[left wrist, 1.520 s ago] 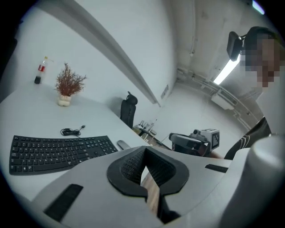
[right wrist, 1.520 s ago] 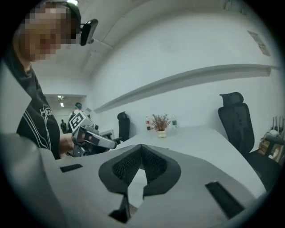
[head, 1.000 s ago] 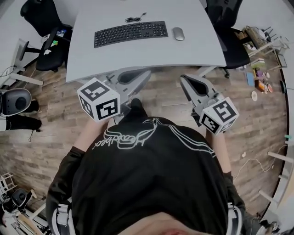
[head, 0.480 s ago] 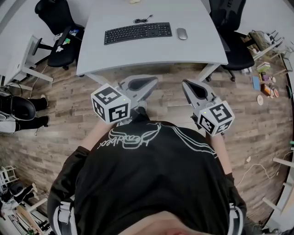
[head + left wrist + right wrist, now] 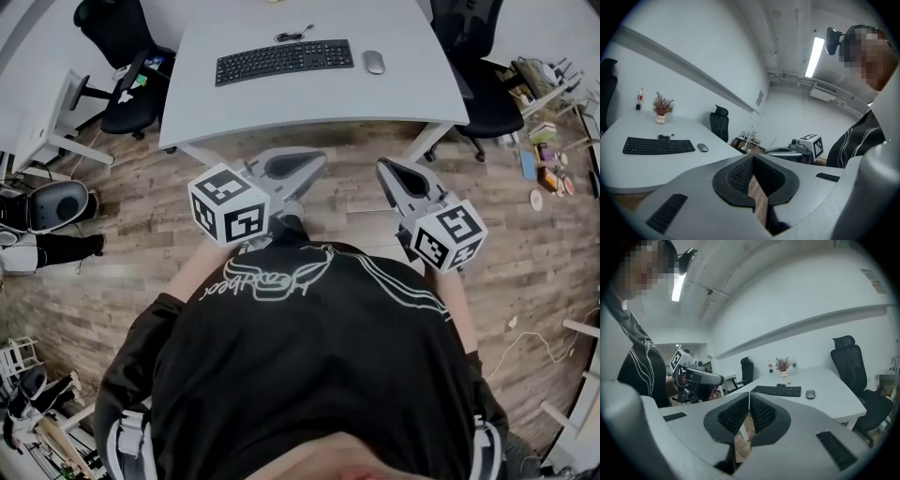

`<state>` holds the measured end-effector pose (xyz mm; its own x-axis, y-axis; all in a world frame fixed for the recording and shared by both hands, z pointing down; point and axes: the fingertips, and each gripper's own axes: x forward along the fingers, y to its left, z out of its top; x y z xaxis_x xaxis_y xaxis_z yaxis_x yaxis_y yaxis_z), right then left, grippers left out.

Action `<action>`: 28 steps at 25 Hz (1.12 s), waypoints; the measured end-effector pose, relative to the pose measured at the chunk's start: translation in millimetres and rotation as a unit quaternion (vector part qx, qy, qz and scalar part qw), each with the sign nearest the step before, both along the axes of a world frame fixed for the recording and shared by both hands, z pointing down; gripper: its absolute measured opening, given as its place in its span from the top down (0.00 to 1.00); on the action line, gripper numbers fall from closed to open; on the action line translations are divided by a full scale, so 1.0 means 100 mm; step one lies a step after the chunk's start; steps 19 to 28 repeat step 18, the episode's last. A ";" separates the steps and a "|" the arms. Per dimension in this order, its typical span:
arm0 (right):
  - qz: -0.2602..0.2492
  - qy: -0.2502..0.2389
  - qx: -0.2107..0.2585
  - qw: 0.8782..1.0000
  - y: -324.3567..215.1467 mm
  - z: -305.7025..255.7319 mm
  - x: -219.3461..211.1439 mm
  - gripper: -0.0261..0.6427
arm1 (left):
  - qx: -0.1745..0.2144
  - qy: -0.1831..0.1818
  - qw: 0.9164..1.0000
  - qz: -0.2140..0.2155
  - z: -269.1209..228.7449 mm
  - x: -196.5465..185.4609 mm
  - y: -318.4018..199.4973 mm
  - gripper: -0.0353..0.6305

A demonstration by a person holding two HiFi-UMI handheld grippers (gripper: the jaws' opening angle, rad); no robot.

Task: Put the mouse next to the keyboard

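Note:
A grey mouse (image 5: 374,62) lies on the white desk (image 5: 309,98), just right of the black keyboard (image 5: 284,61). The same mouse (image 5: 702,147) and keyboard (image 5: 658,146) show in the left gripper view, and the mouse (image 5: 810,393) and keyboard (image 5: 776,391) again in the right gripper view. My left gripper (image 5: 317,158) and right gripper (image 5: 382,169) hang over the wooden floor in front of the desk, well short of both. Both are shut with nothing between the pads.
Black office chairs stand at the desk's left (image 5: 117,56) and right (image 5: 483,70). A small potted plant (image 5: 660,107) and a bottle (image 5: 640,99) sit at the desk's far side. Clutter lies on the floor at the far right (image 5: 539,141).
The desk, keyboard and mouse have shifted up and slightly right in the head view, and the left gripper has moved right. Both grippers stay shut.

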<state>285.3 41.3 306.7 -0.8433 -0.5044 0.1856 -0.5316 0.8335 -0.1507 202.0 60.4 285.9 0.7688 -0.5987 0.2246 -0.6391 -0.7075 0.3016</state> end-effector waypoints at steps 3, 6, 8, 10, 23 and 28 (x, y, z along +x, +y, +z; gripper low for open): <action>0.005 -0.003 -0.010 1.000 -0.02 0.04 0.02 0.95 | -0.005 0.002 1.000 0.002 0.02 0.01 -0.02 0.94; 0.007 0.000 -0.014 1.000 -0.05 0.07 0.03 0.95 | -0.009 0.003 1.000 0.001 0.06 -0.01 -0.04 0.94; 0.011 -0.001 -0.017 1.000 -0.09 0.10 0.03 0.95 | -0.013 0.004 1.000 0.000 0.10 -0.03 -0.07 0.94; 0.013 -0.001 -0.021 1.000 -0.11 0.14 0.02 0.95 | -0.017 0.003 1.000 -0.002 0.13 -0.06 -0.07 0.94; 0.003 0.003 -0.028 1.000 -0.15 0.20 -0.20 0.95 | -0.027 0.012 0.999 -0.015 0.19 -0.29 -0.06 0.94; 0.003 0.003 -0.028 1.000 -0.15 0.20 -0.20 0.95 | -0.027 0.012 0.999 -0.015 0.19 -0.29 -0.06 0.94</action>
